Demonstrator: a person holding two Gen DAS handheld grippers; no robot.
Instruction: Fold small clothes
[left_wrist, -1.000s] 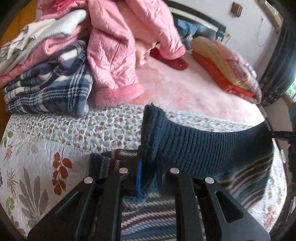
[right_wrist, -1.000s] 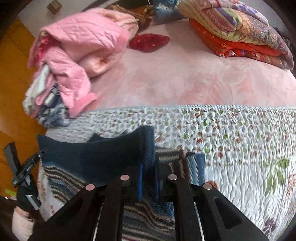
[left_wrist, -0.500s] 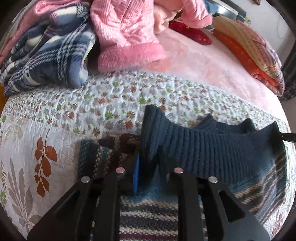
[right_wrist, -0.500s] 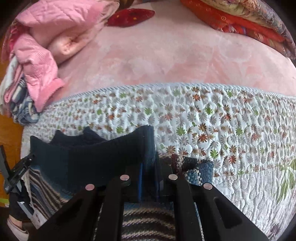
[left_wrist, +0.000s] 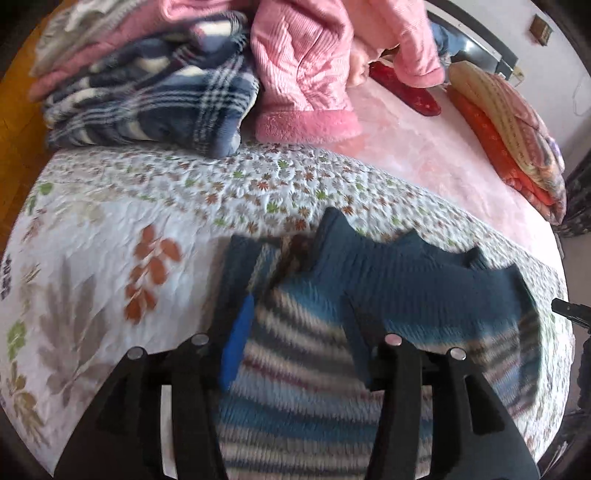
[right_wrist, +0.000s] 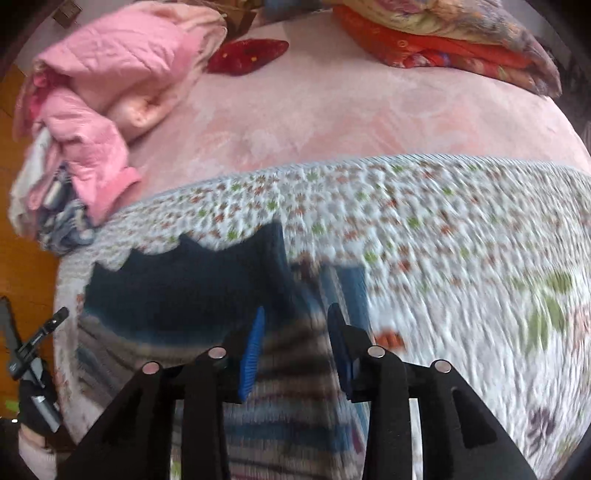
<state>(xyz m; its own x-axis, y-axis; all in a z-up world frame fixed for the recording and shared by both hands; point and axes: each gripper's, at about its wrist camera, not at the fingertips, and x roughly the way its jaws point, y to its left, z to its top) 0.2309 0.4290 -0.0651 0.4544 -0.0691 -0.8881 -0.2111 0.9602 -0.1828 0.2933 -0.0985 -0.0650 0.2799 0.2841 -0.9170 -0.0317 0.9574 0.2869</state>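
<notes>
- Two hand-held grippers hang over the striped knit sweater (left_wrist: 295, 387) with jaws spread: the left hand-held gripper (left_wrist: 301, 347) and the right hand-held gripper (right_wrist: 295, 343), neither pinching cloth.
- Sweater lies on the floral quilt (left_wrist: 110, 221) of the bed, its dark navy ribbed band (left_wrist: 406, 280) folded over toward 12 o'clock.
- Risk: the springy band may creep back open, since nothing pins it.
- Risk: a spread finger could snag the loose knit on withdrawal and drag the fold askew.
- Piled clothes (left_wrist: 147, 92) at 11 o'clock sit well apart.
</notes>
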